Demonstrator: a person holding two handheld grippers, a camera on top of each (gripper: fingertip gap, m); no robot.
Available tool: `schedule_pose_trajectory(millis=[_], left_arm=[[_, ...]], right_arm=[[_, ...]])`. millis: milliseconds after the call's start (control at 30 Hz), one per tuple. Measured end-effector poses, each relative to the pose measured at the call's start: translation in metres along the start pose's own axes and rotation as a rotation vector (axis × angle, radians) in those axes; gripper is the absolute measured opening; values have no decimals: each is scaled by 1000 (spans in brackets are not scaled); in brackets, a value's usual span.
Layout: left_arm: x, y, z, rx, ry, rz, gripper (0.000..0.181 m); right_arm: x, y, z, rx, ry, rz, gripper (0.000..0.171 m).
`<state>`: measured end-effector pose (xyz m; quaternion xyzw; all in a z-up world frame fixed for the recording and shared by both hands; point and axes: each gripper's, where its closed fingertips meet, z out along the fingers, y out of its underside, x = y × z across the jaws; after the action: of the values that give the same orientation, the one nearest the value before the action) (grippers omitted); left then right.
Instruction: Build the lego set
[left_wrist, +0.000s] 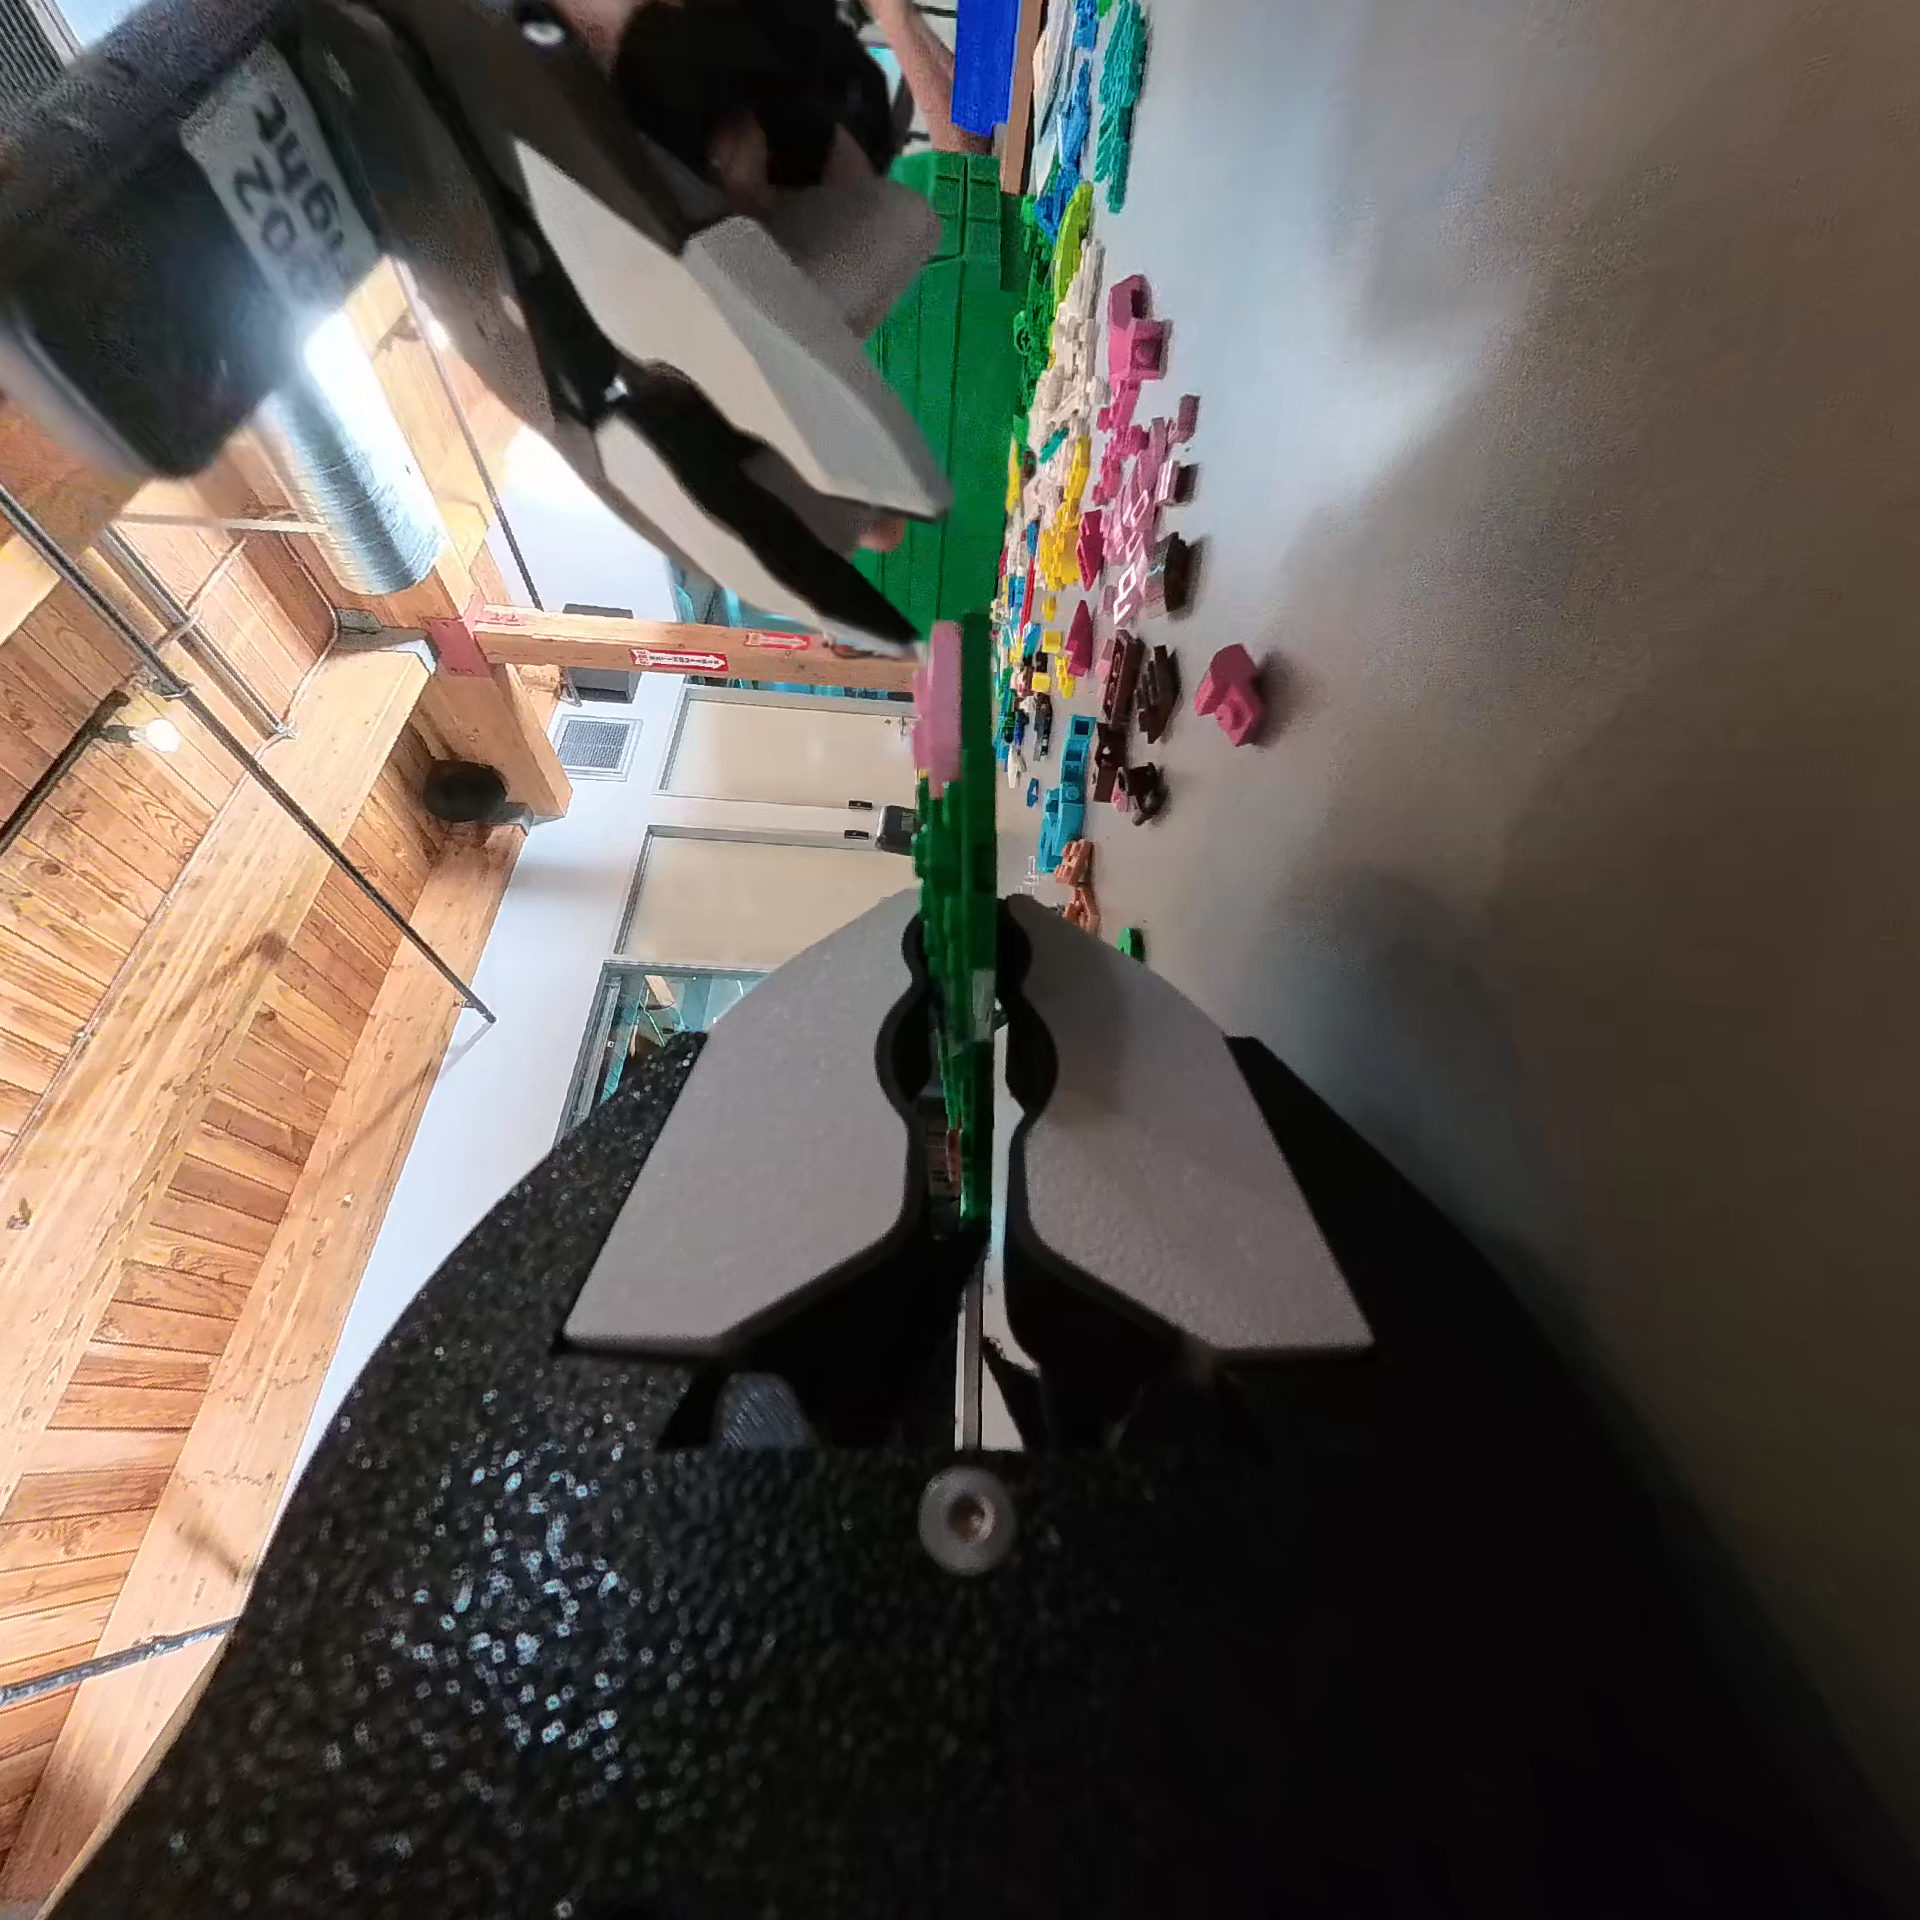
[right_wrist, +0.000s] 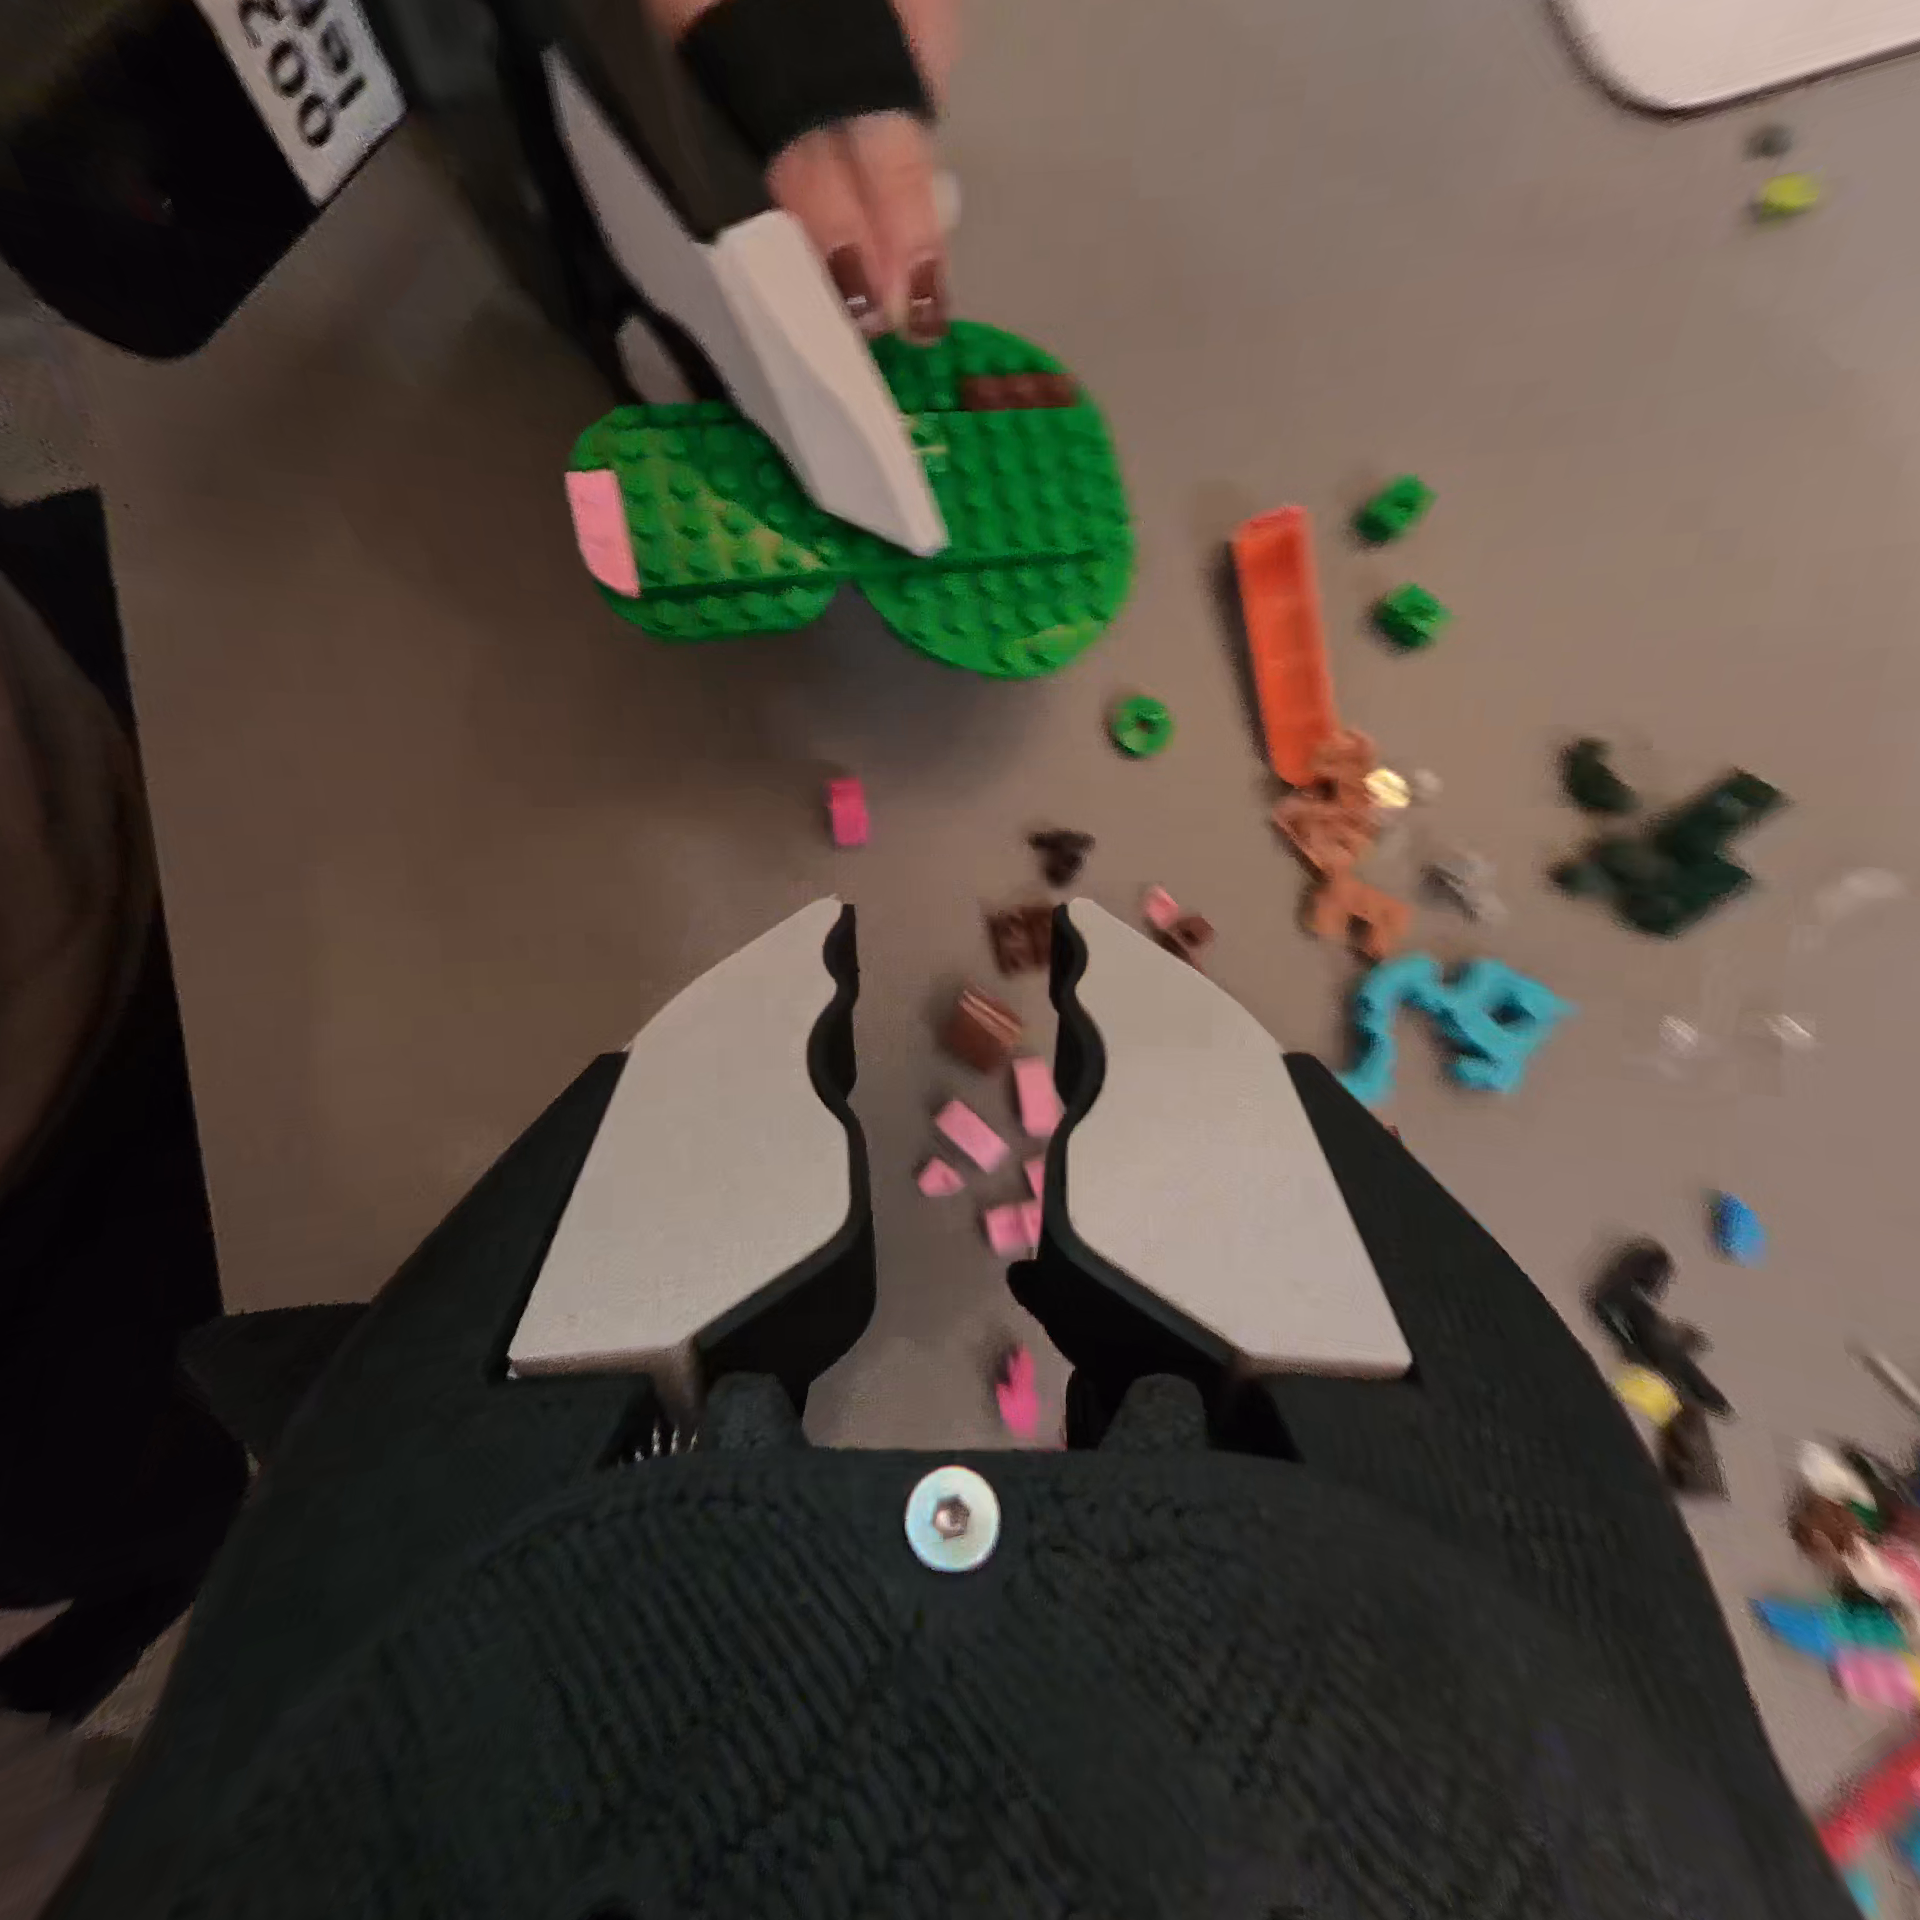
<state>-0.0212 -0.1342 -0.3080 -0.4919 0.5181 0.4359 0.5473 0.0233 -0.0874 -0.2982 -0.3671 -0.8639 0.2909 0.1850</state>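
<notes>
My left gripper (left_wrist: 961, 914) is turned on its side and shut on the green rounded baseplate (left_wrist: 961, 831), seen edge-on, with a pink tile (left_wrist: 940, 696) at its far end. In the right wrist view the baseplate (right_wrist: 997, 540) carries the pink tile (right_wrist: 603, 530) on its left and a brown brick (right_wrist: 1018, 392) at the back. The left gripper (right_wrist: 904, 520) grips it from above. My right gripper (right_wrist: 951, 914) is open and empty, above loose pink tiles (right_wrist: 971, 1132) and a brown brick (right_wrist: 982, 1023) on the grey table. It also shows in the left wrist view (left_wrist: 914, 571).
A person's hand (right_wrist: 883, 229) touches the baseplate's far edge. An orange long piece (right_wrist: 1288, 644), light blue pieces (right_wrist: 1455, 1018) and dark green pieces (right_wrist: 1662, 842) lie to the right. Sorted brick piles (left_wrist: 1101, 582) and larger green plates (left_wrist: 956, 343) lie beyond. My hands' fingertips stand some 7 cm from each other.
</notes>
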Motion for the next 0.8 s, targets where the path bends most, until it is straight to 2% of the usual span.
schedule_pose_trajectory(millis=[133, 233, 367, 533, 800], left_arm=[[0, 0, 0, 0, 1, 0, 9], [0, 0, 0, 0, 1, -1, 9], [1, 0, 0, -1, 4, 3, 9], [1, 0, -1, 0, 6, 4, 9], [-2, -3, -2, 15, -14, 6, 9]], right_arm=[[31, 28, -44, -12, 188, 57, 34], [36, 53, -57, -62, 206, 130, 34], [27, 68, -44, -104, 103, 171, 28], [26, 93, -23, -267, 59, 185, 25], [24, 107, -20, -314, 33, 241, 14]])
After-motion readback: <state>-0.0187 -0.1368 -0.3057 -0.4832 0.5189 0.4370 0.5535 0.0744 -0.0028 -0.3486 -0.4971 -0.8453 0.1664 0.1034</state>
